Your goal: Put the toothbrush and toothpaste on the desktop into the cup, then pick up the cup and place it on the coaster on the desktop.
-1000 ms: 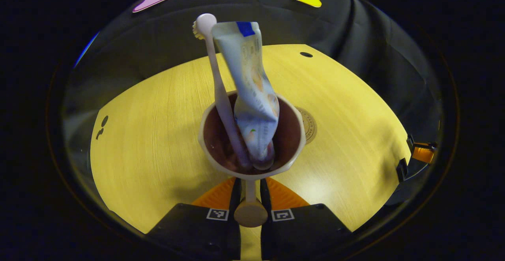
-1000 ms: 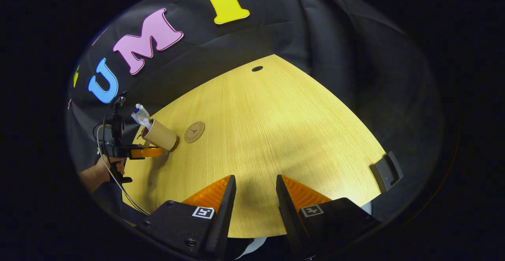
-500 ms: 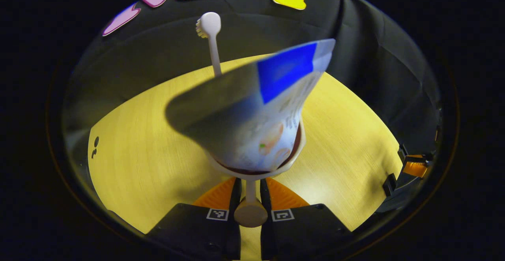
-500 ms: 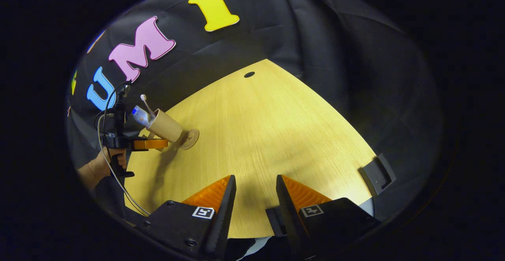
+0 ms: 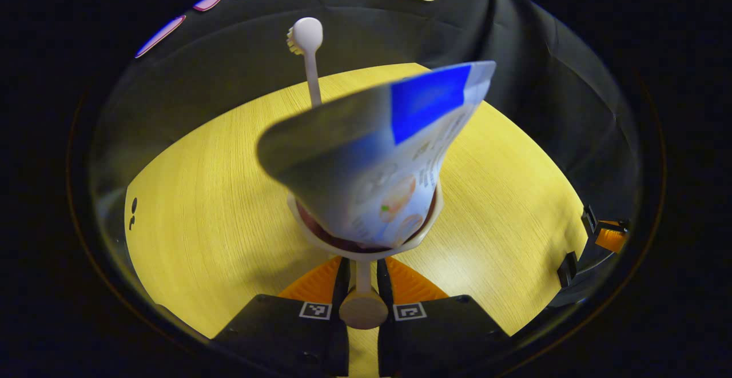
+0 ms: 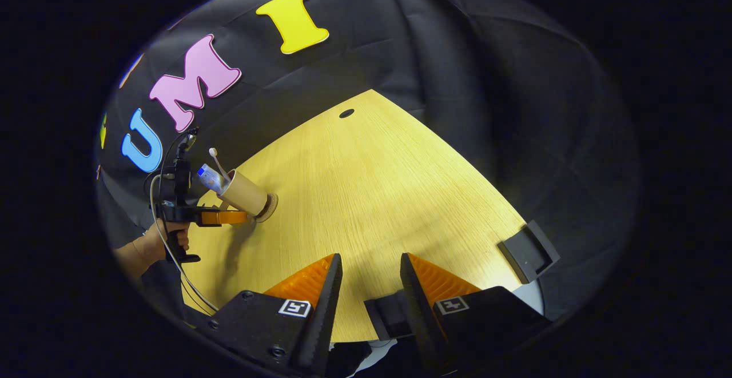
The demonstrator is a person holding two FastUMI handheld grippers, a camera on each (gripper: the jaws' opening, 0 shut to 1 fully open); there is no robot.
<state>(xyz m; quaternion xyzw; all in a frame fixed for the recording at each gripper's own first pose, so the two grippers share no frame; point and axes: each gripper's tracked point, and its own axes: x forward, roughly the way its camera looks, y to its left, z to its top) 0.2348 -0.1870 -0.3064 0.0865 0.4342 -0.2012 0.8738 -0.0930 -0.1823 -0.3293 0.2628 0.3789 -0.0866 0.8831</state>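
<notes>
Cup (image 5: 366,235) held by its handle, carrying toothbrush (image 5: 309,58) and toothpaste (image 5: 377,160), both standing up out of the rim. Tube flopped toward the camera in the left gripper view, covering most of the cup's mouth; brush upright behind it, head at the top. Left gripper (image 5: 363,278) clamped on the cup's handle, both orange fingers (image 5: 313,283) pressed against the thin stem from either side, knob of the handle poking out toward the camera.

Seen from afar in the right gripper view: same cup (image 6: 246,196) at the far left of the desktop (image 6: 389,195), tilted, its base at or just over the coaster (image 6: 270,207), a brown edge of which peeks out beside the bottom. Whether the base already touches the coaster: cannot tell at this size. Hand (image 6: 154,243) gripping the left tool's handle below and behind the cup.

Key relation for the coming move: coaster directly under the cup's base, straight ahead of the left fingers, cup's long axis leaning off vertical. Probably calls for levelling and lowering, then letting go. Risk: top-heavy tube tipping the cup on release.

Right gripper (image 6: 370,286) well apart from all this, near the front edge, holding nothing, fingers narrowly apart. Left hand clearly the nearer one. Black bracket (image 6: 529,250) at the desktop's right edge.
</notes>
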